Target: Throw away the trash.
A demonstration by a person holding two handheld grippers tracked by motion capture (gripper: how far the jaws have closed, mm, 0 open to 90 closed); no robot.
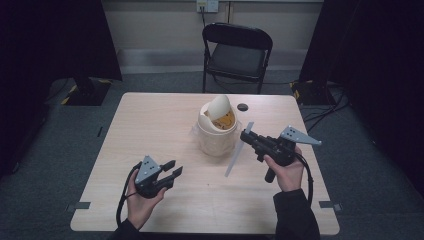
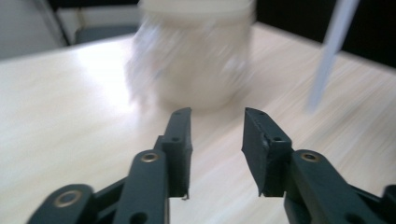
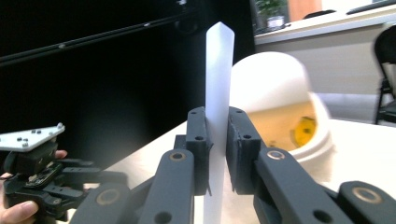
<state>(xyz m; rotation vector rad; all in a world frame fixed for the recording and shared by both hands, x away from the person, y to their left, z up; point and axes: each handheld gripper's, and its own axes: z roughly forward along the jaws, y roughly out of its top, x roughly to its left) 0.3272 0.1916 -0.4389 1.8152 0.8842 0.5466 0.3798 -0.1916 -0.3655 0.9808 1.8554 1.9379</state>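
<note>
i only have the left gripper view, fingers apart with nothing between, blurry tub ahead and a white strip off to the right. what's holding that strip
Observer: The right gripper is shut on the white strip, about midway along it.
Operator: is the tub open or lidded
Observer: In the high view the cream tub has its domed swing lid tipped up, and something yellow shows inside.
Operator: where's the strip's lower end
Observer: It slants down from the fingers to the table, ending right of the tub; whether the tip touches the wood I cannot tell.
</note>
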